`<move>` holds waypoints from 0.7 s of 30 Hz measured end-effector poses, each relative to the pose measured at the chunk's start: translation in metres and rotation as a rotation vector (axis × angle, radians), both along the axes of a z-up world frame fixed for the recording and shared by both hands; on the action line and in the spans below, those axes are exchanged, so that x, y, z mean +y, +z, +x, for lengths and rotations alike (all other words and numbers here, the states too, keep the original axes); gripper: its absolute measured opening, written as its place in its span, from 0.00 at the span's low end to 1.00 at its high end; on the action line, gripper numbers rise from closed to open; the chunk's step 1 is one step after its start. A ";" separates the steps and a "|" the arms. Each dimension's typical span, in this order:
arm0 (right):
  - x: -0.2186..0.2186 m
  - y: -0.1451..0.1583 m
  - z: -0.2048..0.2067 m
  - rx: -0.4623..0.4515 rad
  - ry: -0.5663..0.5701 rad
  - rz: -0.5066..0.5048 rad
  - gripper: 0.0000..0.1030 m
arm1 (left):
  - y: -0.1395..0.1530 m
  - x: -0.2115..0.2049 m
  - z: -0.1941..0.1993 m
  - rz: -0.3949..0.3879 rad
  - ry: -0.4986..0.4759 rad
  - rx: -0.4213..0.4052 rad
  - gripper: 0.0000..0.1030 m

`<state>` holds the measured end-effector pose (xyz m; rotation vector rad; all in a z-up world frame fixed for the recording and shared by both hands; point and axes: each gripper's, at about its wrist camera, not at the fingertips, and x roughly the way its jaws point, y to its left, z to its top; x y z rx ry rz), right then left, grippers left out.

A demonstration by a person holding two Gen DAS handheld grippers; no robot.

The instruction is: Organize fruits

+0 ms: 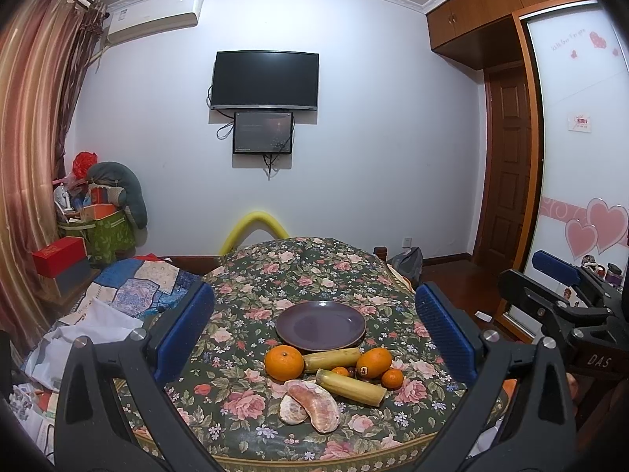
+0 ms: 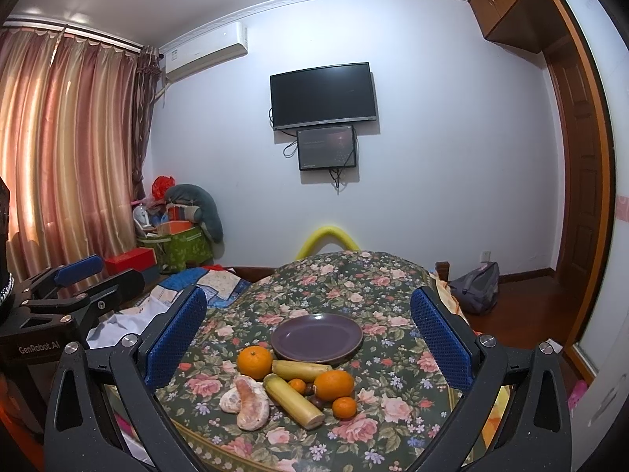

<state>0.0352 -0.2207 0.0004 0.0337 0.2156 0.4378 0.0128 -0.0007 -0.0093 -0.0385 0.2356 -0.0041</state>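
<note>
Fruit: a small heap on the floral tablecloth (image 1: 314, 271), just in front of the plate, at about 6 o'clock from it.
Plate: a round purple plate (image 1: 320, 324), bare, near the middle of the table.
Large oranges: one orange (image 1: 284, 362) at the plate's 7 o'clock; a second orange with a small sticker (image 1: 374, 362) at its 5 o'clock. The sticker's print is too small to read.
Small oranges: one mandarin (image 1: 392, 378) at the heap's right edge; a smaller one (image 1: 340, 372) is tucked between the stalks.
Stalks: two yellow-green cut stalk pieces, possibly sugarcane; one (image 1: 333, 357) lies along the plate's front rim, the other (image 1: 351, 386) lies slantwise nearer the camera.
Peeled segments: pink citrus segments (image 1: 310, 403) at the heap's near left.
Left gripper: the left gripper (image 1: 314, 326) has blue-padded fingers spread wide, holding nothing, framing plate and fruit.
Right gripper: the right gripper (image 2: 308, 332) is likewise spread and empty.
Writing: "DAS" on the right tool's body in the left view; "GenRobot.AI" on the left tool's body in the right view.
Room: pale wall with a dark television (image 1: 265, 80), a smaller screen (image 1: 263, 132) below it, an air conditioner (image 1: 155, 13) at 11 o'clock, striped curtains (image 1: 31, 126) at 9 o'clock, a wooden door (image 1: 507, 165) and a wardrobe panel with pink hearts (image 1: 589, 228) at 3 o'clock.
</note>
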 end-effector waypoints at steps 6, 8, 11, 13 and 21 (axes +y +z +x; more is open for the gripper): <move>0.001 0.002 0.001 0.003 0.000 0.000 1.00 | 0.000 0.003 0.000 -0.001 0.001 0.006 1.00; 0.001 0.002 0.002 0.004 -0.001 -0.001 1.00 | 0.000 0.003 0.001 -0.001 0.001 0.006 1.00; 0.002 0.002 0.003 0.007 -0.001 -0.002 1.00 | -0.001 0.005 0.002 -0.002 0.002 0.010 1.00; 0.003 0.001 0.004 0.011 -0.002 -0.006 1.00 | -0.002 0.006 0.004 -0.003 0.002 0.013 1.00; 0.009 -0.015 0.023 0.062 0.010 -0.045 1.00 | -0.014 0.012 0.021 -0.001 0.003 0.049 1.00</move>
